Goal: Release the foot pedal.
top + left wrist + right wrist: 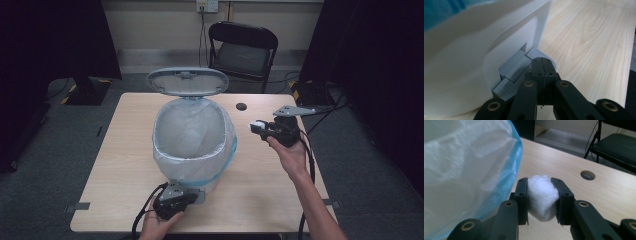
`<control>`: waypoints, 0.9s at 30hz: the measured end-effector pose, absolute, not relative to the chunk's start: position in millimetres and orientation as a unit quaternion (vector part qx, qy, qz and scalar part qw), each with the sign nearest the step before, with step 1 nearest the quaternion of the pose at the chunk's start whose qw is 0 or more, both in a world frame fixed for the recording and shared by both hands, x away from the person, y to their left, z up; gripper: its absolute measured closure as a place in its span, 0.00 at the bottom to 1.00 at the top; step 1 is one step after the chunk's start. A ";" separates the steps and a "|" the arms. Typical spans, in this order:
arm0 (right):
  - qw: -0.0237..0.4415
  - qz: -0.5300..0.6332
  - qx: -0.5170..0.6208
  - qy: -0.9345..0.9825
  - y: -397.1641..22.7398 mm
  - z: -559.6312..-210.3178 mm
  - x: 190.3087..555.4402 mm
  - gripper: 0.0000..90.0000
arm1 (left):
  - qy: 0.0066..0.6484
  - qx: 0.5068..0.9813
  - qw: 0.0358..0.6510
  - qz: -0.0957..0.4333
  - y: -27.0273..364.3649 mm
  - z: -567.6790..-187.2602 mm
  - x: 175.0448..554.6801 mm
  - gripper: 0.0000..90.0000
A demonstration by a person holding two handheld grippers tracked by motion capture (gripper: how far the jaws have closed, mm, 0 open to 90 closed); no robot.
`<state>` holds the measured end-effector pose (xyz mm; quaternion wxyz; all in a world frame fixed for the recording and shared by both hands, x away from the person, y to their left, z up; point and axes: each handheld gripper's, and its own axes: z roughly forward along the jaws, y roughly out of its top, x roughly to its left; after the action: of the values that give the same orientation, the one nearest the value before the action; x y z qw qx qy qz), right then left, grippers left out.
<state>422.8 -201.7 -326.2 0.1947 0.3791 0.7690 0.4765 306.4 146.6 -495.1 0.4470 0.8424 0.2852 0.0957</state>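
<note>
A white pedal bin point(165, 155) lined with a clear, blue-edged bag point(192, 127) stands mid-table, its grey lid point(187, 81) raised at the back. My left gripper point(196, 195) lies at the bin's front foot. In the left gripper view its jaws point(543, 66) are shut together, tips resting on the grey ribbed pedal point(510, 68) under the bin's white wall point(461, 67). My right gripper point(257, 127) hovers right of the bin, shut on a white cotton wad point(258, 124). In the right gripper view the wad point(541, 198) is squeezed between the pads point(522, 195), beside the bag's rim point(515, 157).
The wooden table point(135, 170) has a round cable hole point(242, 106) behind the right gripper, also seen as the hole point(587, 175). A black folding chair point(243, 47) stands beyond the table's far edge. Cables trail from both grippers over the table's near edge.
</note>
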 end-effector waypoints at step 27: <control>0.183 0.563 0.272 0.758 -160.3 -238.9 371.9 0.76 | 0.285 0.842 0.448 0.095 146.6 -495.2 306.4 1.00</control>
<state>371.9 -160.3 -238.9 0.1831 0.2721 0.7585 0.5631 306.4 146.6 -495.2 0.4477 0.8423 0.2848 0.0951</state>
